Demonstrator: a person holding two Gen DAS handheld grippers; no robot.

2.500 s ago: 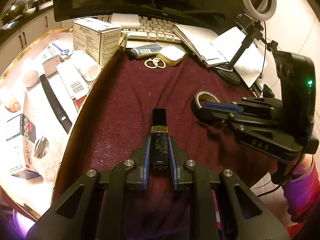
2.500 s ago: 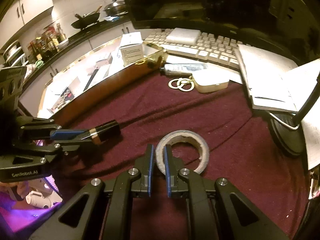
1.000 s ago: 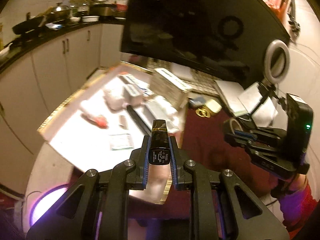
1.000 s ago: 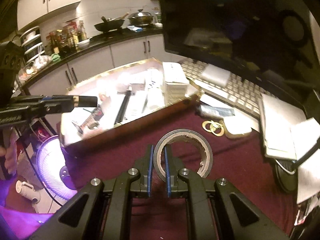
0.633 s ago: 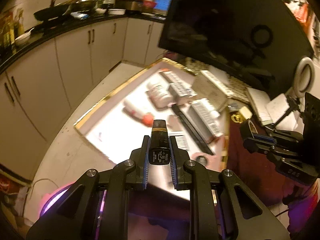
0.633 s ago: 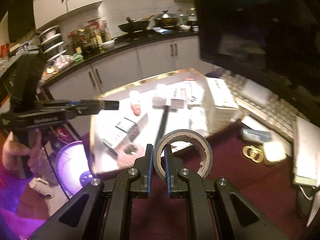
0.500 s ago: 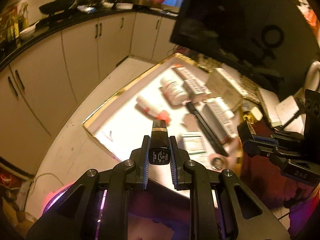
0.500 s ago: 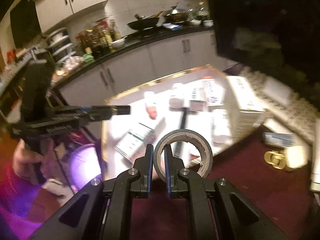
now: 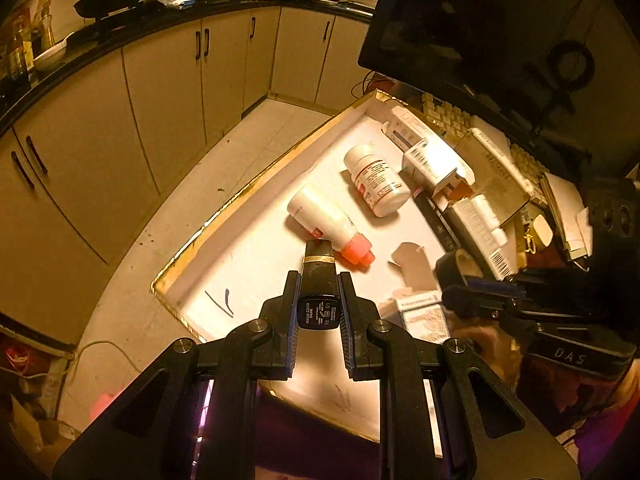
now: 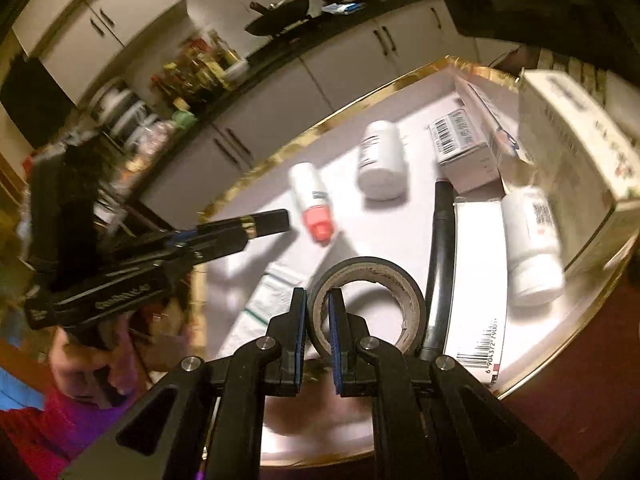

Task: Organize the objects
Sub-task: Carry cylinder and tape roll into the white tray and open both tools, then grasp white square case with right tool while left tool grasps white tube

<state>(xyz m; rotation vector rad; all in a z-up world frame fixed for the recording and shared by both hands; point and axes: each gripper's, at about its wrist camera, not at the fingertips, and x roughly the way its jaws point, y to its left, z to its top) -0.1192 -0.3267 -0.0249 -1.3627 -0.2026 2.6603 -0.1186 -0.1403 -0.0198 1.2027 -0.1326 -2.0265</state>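
My left gripper (image 9: 318, 284) is shut on a black lipstick tube with a gold band (image 9: 317, 276) and holds it above the near-left part of a white gold-rimmed tray (image 9: 248, 264). It also shows in the right wrist view (image 10: 260, 224). My right gripper (image 10: 318, 304) is shut on the wall of a black tape roll (image 10: 366, 304) and holds it above the tray's near edge (image 10: 580, 320). The right gripper shows in the left wrist view (image 9: 480, 292).
In the tray lie a white bottle with a pink cap (image 9: 328, 220), a white pill bottle (image 9: 376, 180), several medicine boxes (image 9: 436, 164), a black stick (image 10: 438, 264) and another white bottle (image 10: 532, 240). A monitor (image 9: 500, 28) and keyboard (image 9: 452, 114) stand behind. Kitchen cabinets (image 9: 160, 80) lie beyond.
Both grippers have lifted off the maroon cloth with their objects and moved left over the white tray. They have come lower and closer to the tray's contents.
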